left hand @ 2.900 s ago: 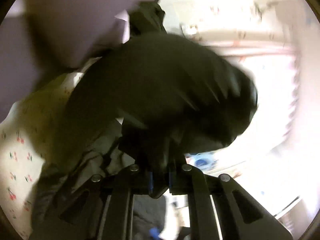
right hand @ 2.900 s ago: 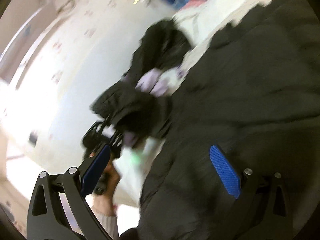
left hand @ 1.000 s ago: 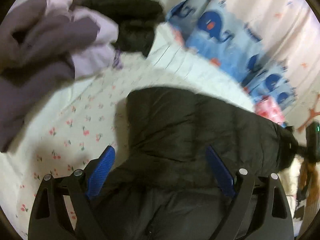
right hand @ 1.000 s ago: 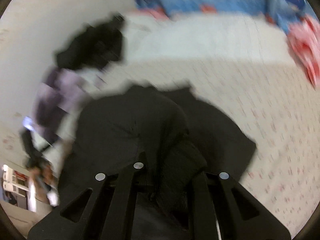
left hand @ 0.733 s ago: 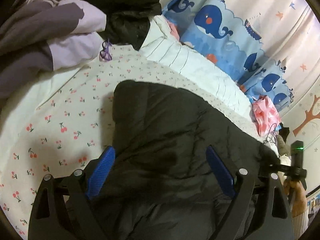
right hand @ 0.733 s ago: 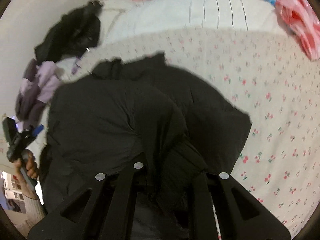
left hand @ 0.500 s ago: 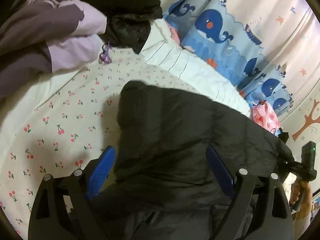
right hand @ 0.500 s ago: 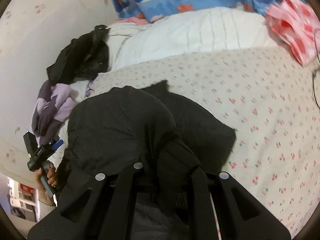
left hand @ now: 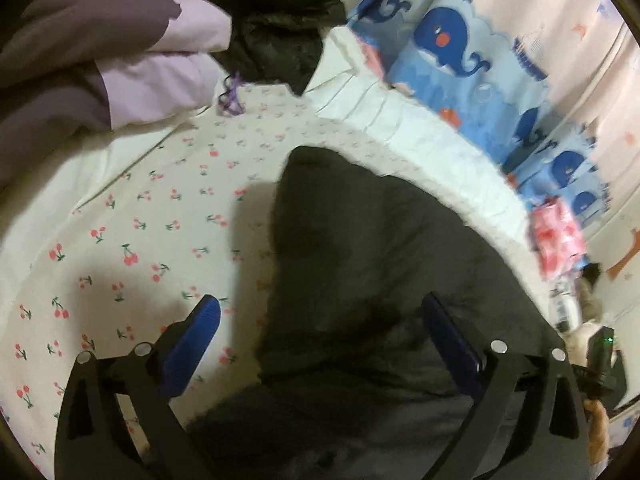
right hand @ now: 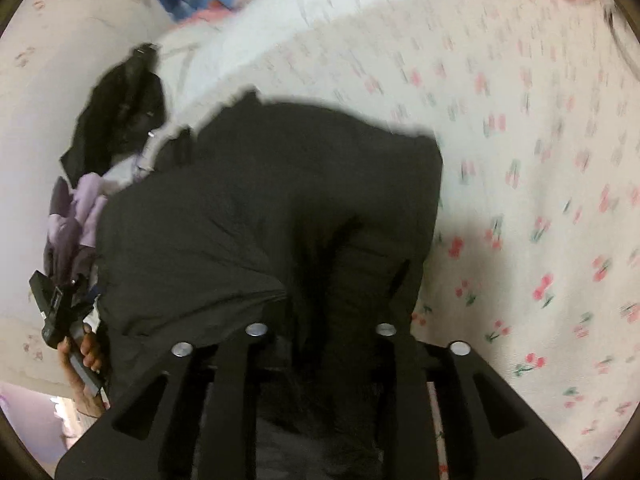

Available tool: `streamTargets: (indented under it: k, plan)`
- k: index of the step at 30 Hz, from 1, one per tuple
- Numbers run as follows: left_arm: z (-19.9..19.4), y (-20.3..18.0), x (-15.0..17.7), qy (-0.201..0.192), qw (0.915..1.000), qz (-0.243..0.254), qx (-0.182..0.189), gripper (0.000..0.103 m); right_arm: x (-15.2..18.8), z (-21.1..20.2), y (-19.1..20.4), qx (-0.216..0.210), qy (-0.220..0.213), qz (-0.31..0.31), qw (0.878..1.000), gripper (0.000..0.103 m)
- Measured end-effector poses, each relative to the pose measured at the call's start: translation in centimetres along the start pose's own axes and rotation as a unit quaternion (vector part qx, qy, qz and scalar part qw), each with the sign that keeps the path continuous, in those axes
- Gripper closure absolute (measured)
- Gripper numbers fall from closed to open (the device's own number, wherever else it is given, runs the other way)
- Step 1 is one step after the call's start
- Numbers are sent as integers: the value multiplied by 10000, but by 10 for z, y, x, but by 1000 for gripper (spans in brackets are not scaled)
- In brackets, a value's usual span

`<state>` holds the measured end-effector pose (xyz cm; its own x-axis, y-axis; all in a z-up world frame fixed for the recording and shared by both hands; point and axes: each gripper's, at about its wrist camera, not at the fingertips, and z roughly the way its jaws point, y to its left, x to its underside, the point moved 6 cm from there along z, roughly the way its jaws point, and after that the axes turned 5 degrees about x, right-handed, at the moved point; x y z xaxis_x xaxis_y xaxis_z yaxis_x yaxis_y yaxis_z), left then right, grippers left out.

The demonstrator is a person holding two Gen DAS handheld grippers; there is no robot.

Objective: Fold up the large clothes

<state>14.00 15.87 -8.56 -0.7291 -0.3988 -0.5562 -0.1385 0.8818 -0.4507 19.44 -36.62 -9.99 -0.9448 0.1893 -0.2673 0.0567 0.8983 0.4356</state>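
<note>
Left wrist view. Black padded jacket (left hand: 360, 264): lies on the cherry-print bedsheet (left hand: 132, 240), spreading from centre toward 5 o'clock. Left gripper (left hand: 320, 332): jaws wide apart, having just opened further, jacket beneath them, pads not pressing. Other clothes (left hand: 120, 60) piled at 11 o'clock.

Right wrist view. Jacket (right hand: 272, 208) fills centre. Right gripper (right hand: 320, 344): jaws just easing apart, a bunch of fabric between them. Likely soft, bulky, slippery; best taken at hem or shoulder seams.
</note>
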Motion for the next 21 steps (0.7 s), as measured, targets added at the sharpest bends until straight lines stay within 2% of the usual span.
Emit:
streamTargets:
  k: [3,4,6,7,9,10,12,13,14,15,16,18,19,20,21]
  plan:
    - [31,11,11,529,9980,69,-335,7,2,0,-11,-483,-17,321,9983,75]
    - [31,14,11,541,9979,-21,-366,7,2,-5,-15,-535,-80,393,9978,69]
    - [18,11,3,281,9989,-37,-384,7,3,-22,-24,-520,-299,588,9965,59]
    - [6,4,-4,-5,9994,52,-349,7,4,-36,-29,-378,-496,656,9959,53]
    - [-12,-13,-17,-434,9988,195,-111,7,1,-66,-28,89,-1061,564,9927,51]
    - [-20,-27,-24,-635,9974,348,70,7,0,-76,-18,33,-1254,387,9913,51]
    - [-24,-47,-29,-778,9941,727,214,7,-6,-88,13,-316,-1533,-19,9877,48]
    - [-20,-52,-29,-760,9934,834,194,7,-11,-90,32,-480,-1617,-228,9854,41]
    - [-11,-55,-28,-663,9937,890,178,7,-15,-88,49,-613,-1638,-400,9838,34]
    - [-3,-54,-27,-560,9946,849,188,7,-20,-79,62,-654,-1587,-538,9837,31]
    - [9,-50,-27,-402,9962,742,209,7,-26,-60,67,-444,-1393,-579,9876,29]
    - [33,-38,-16,-27,9982,593,121,7,-33,-18,58,86,-1012,-451,9938,29]
    - [42,-31,-12,81,9983,572,-36,6,-34,12,41,355,-806,-343,9955,34]
    - [51,-25,-7,225,9984,520,-89,6,-33,28,30,325,-744,-274,9963,37]
    - [61,-18,-2,433,9986,297,104,6,-33,39,21,168,-859,-140,9961,39]
